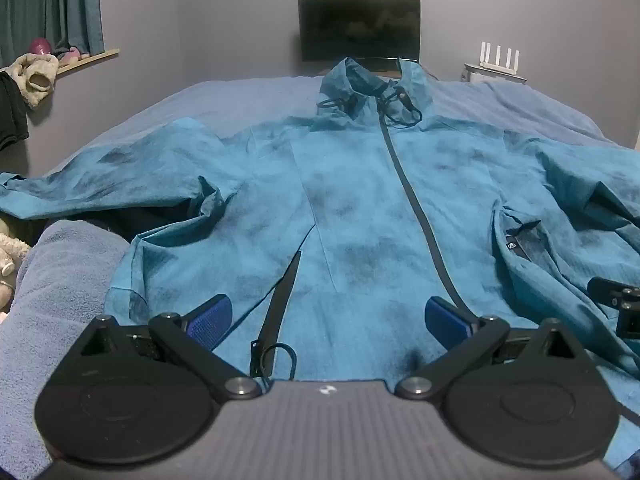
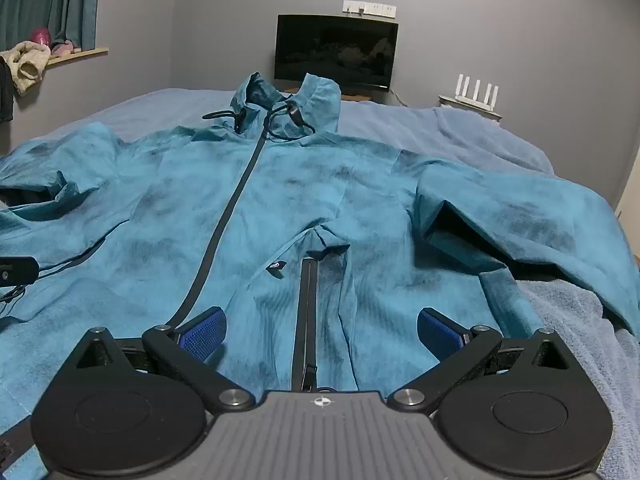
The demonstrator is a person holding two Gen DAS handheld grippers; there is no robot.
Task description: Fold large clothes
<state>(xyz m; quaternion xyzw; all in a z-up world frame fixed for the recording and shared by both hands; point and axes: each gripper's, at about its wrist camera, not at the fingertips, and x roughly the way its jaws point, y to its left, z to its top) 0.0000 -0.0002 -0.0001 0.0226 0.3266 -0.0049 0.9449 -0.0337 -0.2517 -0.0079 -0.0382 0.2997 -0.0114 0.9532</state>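
A large teal hooded jacket (image 1: 360, 200) lies front up and zipped on the bed, hood at the far end, both sleeves spread sideways. It also fills the right wrist view (image 2: 280, 208). My left gripper (image 1: 328, 320) is open and empty, low over the hem by the left pocket zip (image 1: 280, 304). My right gripper (image 2: 320, 332) is open and empty over the hem, straddling the right pocket zip (image 2: 306, 312). The right gripper's edge shows in the left wrist view (image 1: 616, 304), and the left gripper's edge in the right wrist view (image 2: 16, 270).
The bed has a blue sheet (image 1: 248, 96) and a lighter blue towel blanket (image 1: 60, 272) at the near corners. A dark monitor (image 1: 360, 28) and a white router (image 1: 500, 56) stand past the bed's far end. A window ledge (image 1: 88, 58) with clutter is at the left.
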